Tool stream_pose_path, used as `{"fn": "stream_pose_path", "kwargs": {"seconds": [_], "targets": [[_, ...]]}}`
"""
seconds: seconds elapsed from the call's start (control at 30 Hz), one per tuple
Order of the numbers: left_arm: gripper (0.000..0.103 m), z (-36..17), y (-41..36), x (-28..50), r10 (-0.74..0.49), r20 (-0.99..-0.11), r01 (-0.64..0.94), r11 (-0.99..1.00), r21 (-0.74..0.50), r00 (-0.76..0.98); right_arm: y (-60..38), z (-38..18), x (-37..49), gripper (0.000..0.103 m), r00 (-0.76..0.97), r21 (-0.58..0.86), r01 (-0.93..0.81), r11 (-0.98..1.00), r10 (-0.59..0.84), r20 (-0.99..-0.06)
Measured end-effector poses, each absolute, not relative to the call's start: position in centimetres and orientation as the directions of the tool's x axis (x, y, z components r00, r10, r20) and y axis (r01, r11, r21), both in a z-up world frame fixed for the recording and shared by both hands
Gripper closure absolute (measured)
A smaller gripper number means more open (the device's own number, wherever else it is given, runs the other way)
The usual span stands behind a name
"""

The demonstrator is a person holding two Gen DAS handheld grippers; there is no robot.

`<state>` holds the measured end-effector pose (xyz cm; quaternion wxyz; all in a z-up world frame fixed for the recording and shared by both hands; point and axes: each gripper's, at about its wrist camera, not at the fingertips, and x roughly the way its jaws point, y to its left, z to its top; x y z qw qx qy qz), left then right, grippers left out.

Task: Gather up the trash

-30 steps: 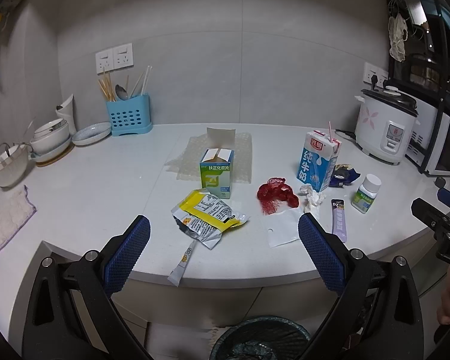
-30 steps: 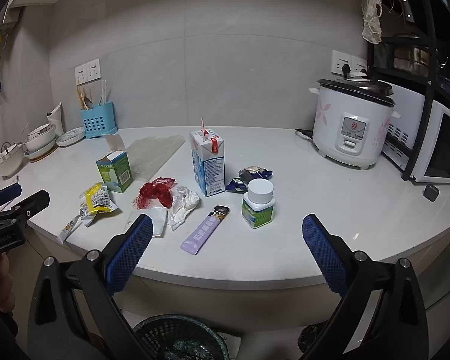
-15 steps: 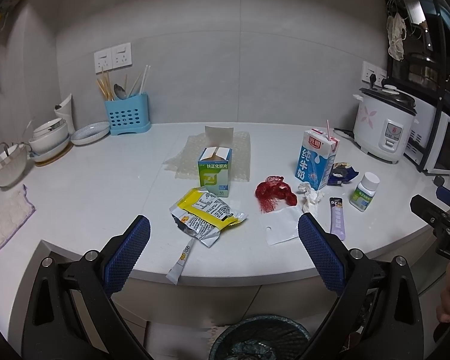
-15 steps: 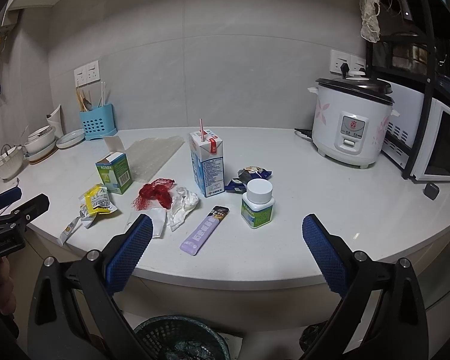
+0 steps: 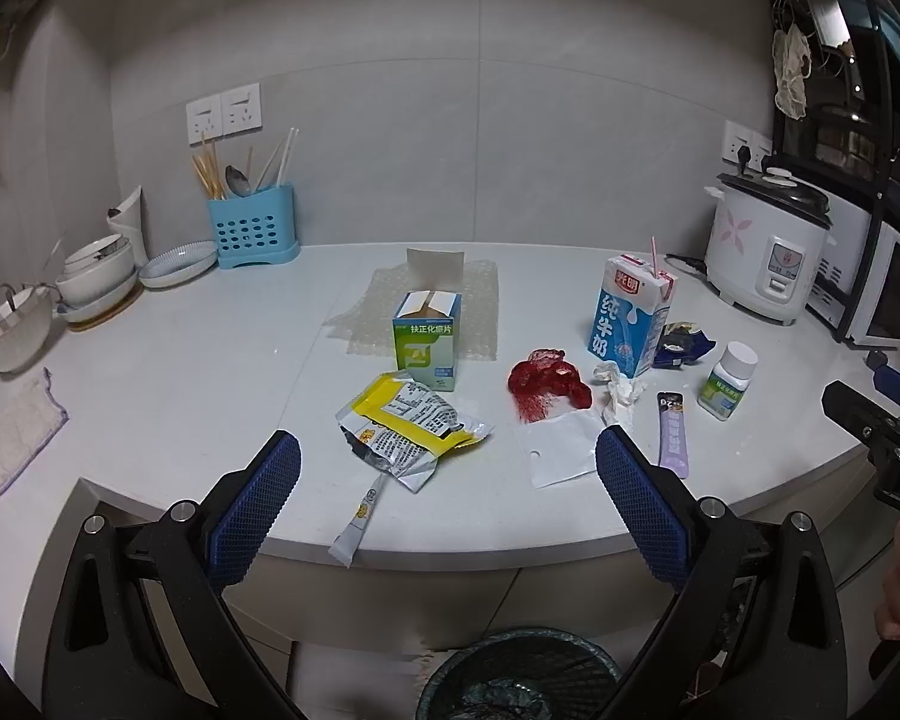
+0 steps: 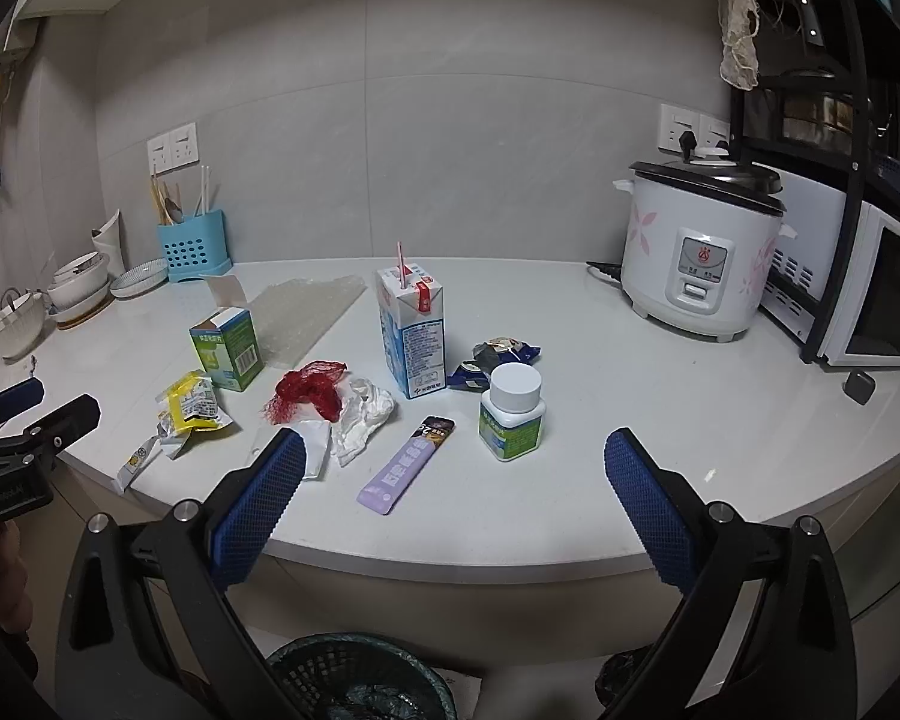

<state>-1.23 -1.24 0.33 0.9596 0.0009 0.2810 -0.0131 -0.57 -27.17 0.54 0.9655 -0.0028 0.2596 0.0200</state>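
Trash lies on the white counter (image 5: pixel 180 372): a yellow wrapper (image 5: pixel 411 429), a thin sachet (image 5: pixel 357 519), a green box (image 5: pixel 426 345), red netting (image 5: pixel 543 381), a white bag (image 5: pixel 561 450), crumpled tissue (image 5: pixel 621 393), a milk carton (image 5: pixel 627 315), a purple sachet (image 5: pixel 673 441), a blue wrapper (image 5: pixel 681 348) and a pill bottle (image 5: pixel 727 381). A mesh bin (image 5: pixel 519 675) stands on the floor below the counter edge. My left gripper (image 5: pixel 447 486) is open and empty in front of the counter, before the yellow wrapper. My right gripper (image 6: pixel 450 486) is open and empty, before the purple sachet (image 6: pixel 405 465).
A rice cooker (image 6: pixel 699 258) and a microwave (image 6: pixel 882 294) stand at the right. A blue utensil holder (image 5: pixel 252 234), bowls (image 5: pixel 93 279) and a cloth (image 5: pixel 6 444) are at the left. Bubble wrap (image 5: pixel 432 306) lies behind the green box.
Both grippers have drifted very slightly; the scene shifts a little in each view. Nothing was taken or moved on the counter.
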Motion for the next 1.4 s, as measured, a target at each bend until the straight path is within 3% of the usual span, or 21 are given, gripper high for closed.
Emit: {"fn": "stream_pose_path", "kwargs": {"seconds": [0.47,1.07,1.4], "targets": [[0.007,-0.7,-1.1,0.0,-0.008,-0.557,0.009,1.000,-0.001,0.831,-27.5,0.0,0.5,0.007,0.859,0.004,-0.030,1.000,0.027,-0.511],[0.007,-6.5,0.2,11.2,0.064,-0.700,-0.060,0.998,0.030,0.711,-29.8,-5.1,12.0,0.008,0.777,0.027,0.022,0.999,0.000,-0.630],[0.013,-9.2,0.6,14.8,0.077,-0.751,-0.074,0.997,0.038,0.656,-30.2,-8.6,16.4,0.025,0.729,0.048,0.021,0.999,0.018,-0.684]]}}
